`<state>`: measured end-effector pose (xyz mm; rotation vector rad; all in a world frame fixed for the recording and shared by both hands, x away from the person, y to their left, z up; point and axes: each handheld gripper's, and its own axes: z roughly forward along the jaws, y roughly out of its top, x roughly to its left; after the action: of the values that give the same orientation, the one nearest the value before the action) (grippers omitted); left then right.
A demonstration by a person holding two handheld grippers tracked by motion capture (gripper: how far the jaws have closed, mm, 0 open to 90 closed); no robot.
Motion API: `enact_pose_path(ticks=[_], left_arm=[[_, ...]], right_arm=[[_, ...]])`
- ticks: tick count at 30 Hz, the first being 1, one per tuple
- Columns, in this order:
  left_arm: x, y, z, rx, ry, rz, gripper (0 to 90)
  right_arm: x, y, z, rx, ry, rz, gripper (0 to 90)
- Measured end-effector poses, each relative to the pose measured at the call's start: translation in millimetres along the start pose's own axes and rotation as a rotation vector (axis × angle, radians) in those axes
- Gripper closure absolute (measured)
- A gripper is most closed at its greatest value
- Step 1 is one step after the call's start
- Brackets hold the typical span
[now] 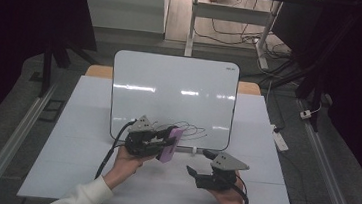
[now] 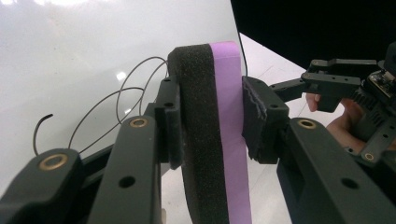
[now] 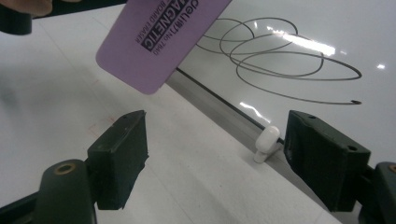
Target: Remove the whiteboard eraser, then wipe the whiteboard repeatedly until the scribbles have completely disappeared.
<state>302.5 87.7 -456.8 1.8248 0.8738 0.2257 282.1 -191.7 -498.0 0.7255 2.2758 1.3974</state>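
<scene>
A purple magnetic board eraser (image 1: 169, 145) with a black felt face is clamped between the jaws of my left gripper (image 1: 171, 142), just at the near edge of the whiteboard (image 1: 170, 86). In the left gripper view, the pads press on both sides of the eraser (image 2: 212, 140). Looping black scribbles (image 1: 191, 129) mark the board beside it. My right gripper (image 1: 198, 162) hovers to the right over the table with its jaws wide open and nothing between them. The right gripper view looks past those jaws (image 3: 215, 135) at the eraser (image 3: 159, 37) and the scribbles (image 3: 280, 60).
A small white cap-like piece (image 3: 266, 142) lies on the white table (image 1: 79, 142) at the whiteboard's near edge, between the grippers. Cables trail from both grippers. Beyond the table are a desk frame (image 1: 191, 27), floor cables and a power strip (image 1: 282, 140).
</scene>
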Motion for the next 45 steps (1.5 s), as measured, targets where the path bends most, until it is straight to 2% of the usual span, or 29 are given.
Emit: enact_pose_path(ticks=[13, 19, 21, 26, 27, 30, 31, 35, 36, 42, 43, 45], left_arm=[[-4.8, 0.0, 6.4, 0.003, -0.006, 0.006, 61.1], [-6.0, -0.2, 8.6, 0.003, -0.01, 0.005, 61.2], [-7.1, -0.4, 9.6, 0.004, -0.009, 0.006, 61.1], [-10.0, -0.9, 11.7, 0.001, -0.012, 0.011, 61.1], [-10.5, -1.0, 12.3, 0.001, -0.012, 0.011, 61.1], [-12.7, -1.5, 13.9, -0.002, -0.016, 0.011, 61.1], [-13.2, -1.5, 14.0, -0.001, -0.018, 0.013, 61.1], [-16.8, -1.5, 13.6, -0.009, -0.032, 0.016, 61.1], [-17.7, -1.7, 13.5, -0.008, -0.034, 0.021, 61.2], [-17.5, -1.9, 10.7, -0.018, -0.04, 0.013, 61.5], [-17.7, -1.9, 10.3, -0.02, -0.041, 0.013, 61.9], [-18.1, -2.1, 10.6, -0.018, -0.042, 0.013, 62.0]], right_arm=[[13.9, 10.2, 11.7, -0.019, 0.035, 0.018, 19.3], [14.1, 14.7, 18.8, -0.051, 0.074, 0.104, 18.9], [15.5, 16.9, 21.6, -0.054, 0.072, 0.107, 18.7], [18.8, 20.5, 26.5, -0.064, 0.081, 0.146, 17.9], [19.7, 21.8, 28.8, -0.066, 0.081, 0.168, 17.8], [20.6, 22.5, 31.6, -0.069, 0.083, 0.18, 17.9], [21.5, 22.9, 34.7, -0.065, 0.069, 0.192, 18.4], [20.1, 22.8, 37.3, -0.072, 0.069, 0.233, 23.0], [18.9, 23.0, 36.2, -0.085, 0.074, 0.246, 27.4], [17.9, 24.6, 30.8, -0.099, 0.041, 0.233, 35.6], [17.7, 24.9, 28.8, -0.096, 0.015, 0.214, 38.3], [17.8, 25.0, 28.3, -0.096, 0.008, 0.203, 38.7]])
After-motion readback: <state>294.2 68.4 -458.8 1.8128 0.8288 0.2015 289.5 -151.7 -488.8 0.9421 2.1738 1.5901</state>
